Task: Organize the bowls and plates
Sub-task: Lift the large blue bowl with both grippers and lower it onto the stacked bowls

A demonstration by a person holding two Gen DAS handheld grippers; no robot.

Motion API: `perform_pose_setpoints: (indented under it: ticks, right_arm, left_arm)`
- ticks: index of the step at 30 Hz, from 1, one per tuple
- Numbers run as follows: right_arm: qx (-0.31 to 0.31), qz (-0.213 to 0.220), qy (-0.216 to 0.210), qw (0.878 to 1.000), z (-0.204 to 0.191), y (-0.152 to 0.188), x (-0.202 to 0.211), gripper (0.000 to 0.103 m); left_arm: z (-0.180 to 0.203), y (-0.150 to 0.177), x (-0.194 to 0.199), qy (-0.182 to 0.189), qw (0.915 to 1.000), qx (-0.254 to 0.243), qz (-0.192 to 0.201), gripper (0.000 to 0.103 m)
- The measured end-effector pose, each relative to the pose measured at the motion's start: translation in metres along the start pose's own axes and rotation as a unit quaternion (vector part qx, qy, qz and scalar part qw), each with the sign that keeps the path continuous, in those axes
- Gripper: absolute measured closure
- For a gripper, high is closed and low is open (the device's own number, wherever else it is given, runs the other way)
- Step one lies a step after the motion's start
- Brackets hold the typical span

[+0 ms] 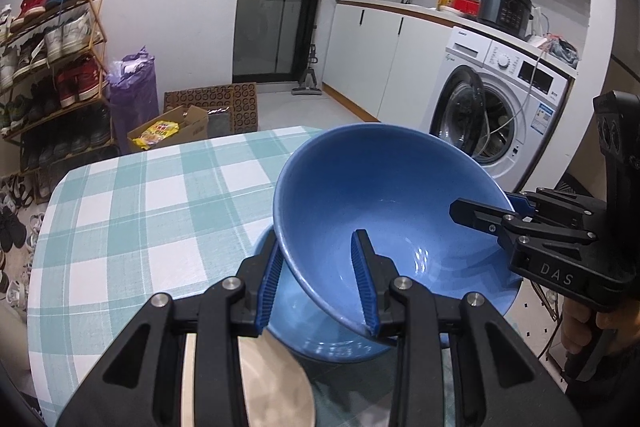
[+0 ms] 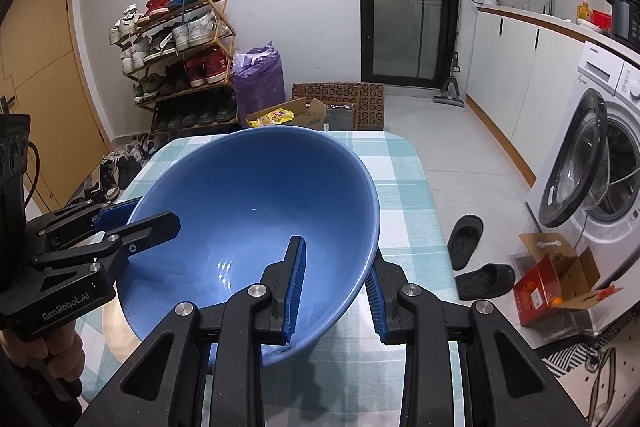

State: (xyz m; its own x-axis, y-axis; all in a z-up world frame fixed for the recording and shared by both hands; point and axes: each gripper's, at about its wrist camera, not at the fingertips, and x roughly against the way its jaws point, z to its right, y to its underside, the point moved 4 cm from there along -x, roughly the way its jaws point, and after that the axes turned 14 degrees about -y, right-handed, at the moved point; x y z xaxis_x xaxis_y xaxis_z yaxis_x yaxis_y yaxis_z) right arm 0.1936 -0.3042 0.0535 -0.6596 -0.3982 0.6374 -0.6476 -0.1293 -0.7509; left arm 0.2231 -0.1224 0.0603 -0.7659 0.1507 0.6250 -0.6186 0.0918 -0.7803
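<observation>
A large blue bowl [image 1: 392, 195] [image 2: 256, 195] hangs tilted above the checked table [image 1: 140, 195] [image 2: 404, 195], held from both sides. My left gripper [image 1: 318, 239] [image 2: 140, 215] is shut on its left rim, one finger inside and one outside. On the opposite rim my right gripper [image 2: 336, 251] [image 1: 484, 205] is shut the same way. Right under the held bowl a second blue bowl [image 1: 304, 323] stands on the table. A beige plate [image 1: 272, 379] [image 2: 116, 331] lies beside it, partly hidden by my fingers.
A washing machine [image 1: 496, 107] [image 2: 600, 155] with its door open stands to the right of the table. Black slippers [image 2: 468, 239] and an open cardboard box [image 2: 556, 283] lie on the floor there. A shoe rack [image 1: 52, 67] [image 2: 180, 59] stands beyond the table.
</observation>
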Motion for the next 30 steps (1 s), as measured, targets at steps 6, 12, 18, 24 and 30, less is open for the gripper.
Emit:
perform_pose_setpoints:
  ticks: [6, 12, 18, 24, 30]
  right_arm:
    - [0.007, -0.014, -0.005, 1.000, -0.006, 0.004, -0.021, 0.073]
    - [0.002, -0.016, -0.006, 1.000, -0.005, 0.008, -0.035, 0.073]
    - [0.001, -0.023, -0.005, 1.000, -0.004, 0.011, -0.043, 0.073]
    - [0.001, -0.032, -0.005, 0.999, -0.004, 0.017, -0.053, 0.073]
    - [0.002, -0.040, -0.001, 0.999, -0.005, 0.022, -0.061, 0.073]
  left_arm:
    - [-0.008, 0.004, -0.010, -0.007, 0.9999, 0.007, -0.009, 0.069]
    - [-0.009, 0.007, -0.020, -0.010, 0.9998, 0.008, -0.016, 0.069]
    - [-0.012, 0.013, -0.029, -0.012, 0.9995, 0.009, -0.027, 0.069]
    - [-0.015, 0.018, -0.034, -0.015, 0.9992, 0.011, -0.034, 0.069]
    - [-0.016, 0.022, -0.039, -0.012, 0.9990, 0.011, -0.041, 0.069]
